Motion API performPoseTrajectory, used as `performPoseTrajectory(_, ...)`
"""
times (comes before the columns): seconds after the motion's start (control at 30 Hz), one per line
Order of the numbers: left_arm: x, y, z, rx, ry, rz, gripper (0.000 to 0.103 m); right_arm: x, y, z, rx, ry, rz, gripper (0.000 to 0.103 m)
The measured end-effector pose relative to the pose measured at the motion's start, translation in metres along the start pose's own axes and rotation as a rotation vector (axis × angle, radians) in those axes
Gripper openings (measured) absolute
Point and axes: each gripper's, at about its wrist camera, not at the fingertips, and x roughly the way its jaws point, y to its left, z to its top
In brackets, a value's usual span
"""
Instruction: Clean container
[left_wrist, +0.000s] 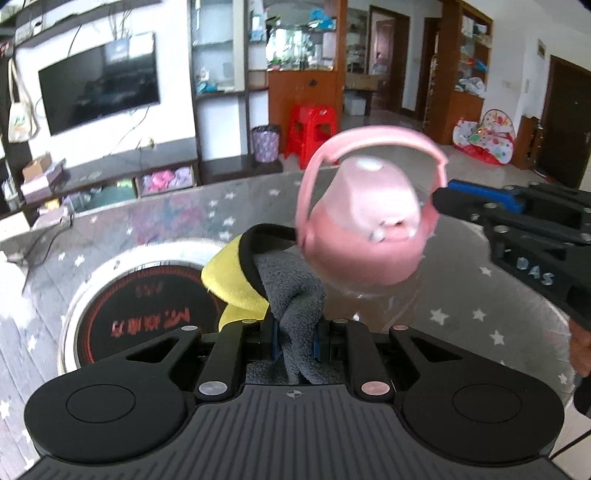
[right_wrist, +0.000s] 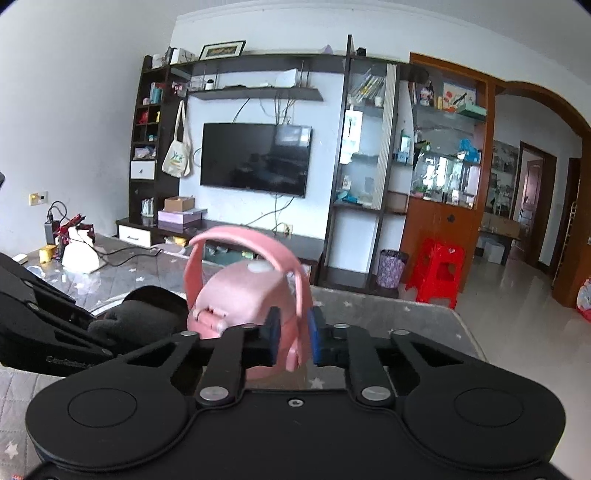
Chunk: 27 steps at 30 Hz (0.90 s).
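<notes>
The right gripper (right_wrist: 293, 338) pinches the bottle (right_wrist: 240, 295) by its handle (right_wrist: 295, 291), steadying it so the left gripper (left_wrist: 295, 338), clamping the cloth (left_wrist: 288, 295), can wipe.

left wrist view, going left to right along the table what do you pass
round induction cooktop → yellow and grey cloth held in the left gripper → pink container → right gripper coming in from the right edge
</notes>
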Motion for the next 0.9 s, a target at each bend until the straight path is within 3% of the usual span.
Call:
performPoseTrajectory(0.3,-0.002,-0.023,0.012,0.120,-0.032,-0.024,0.016,-0.011,-0.009,-0.006,0.007,-0.017,-0.010,0.010)
performPoseTrajectory(0.9,0.020,-0.030,-0.004,0.143,0.008,-0.088,0.016,-0.014,-0.001,-0.014,0.003,-0.030,-0.020,0.010)
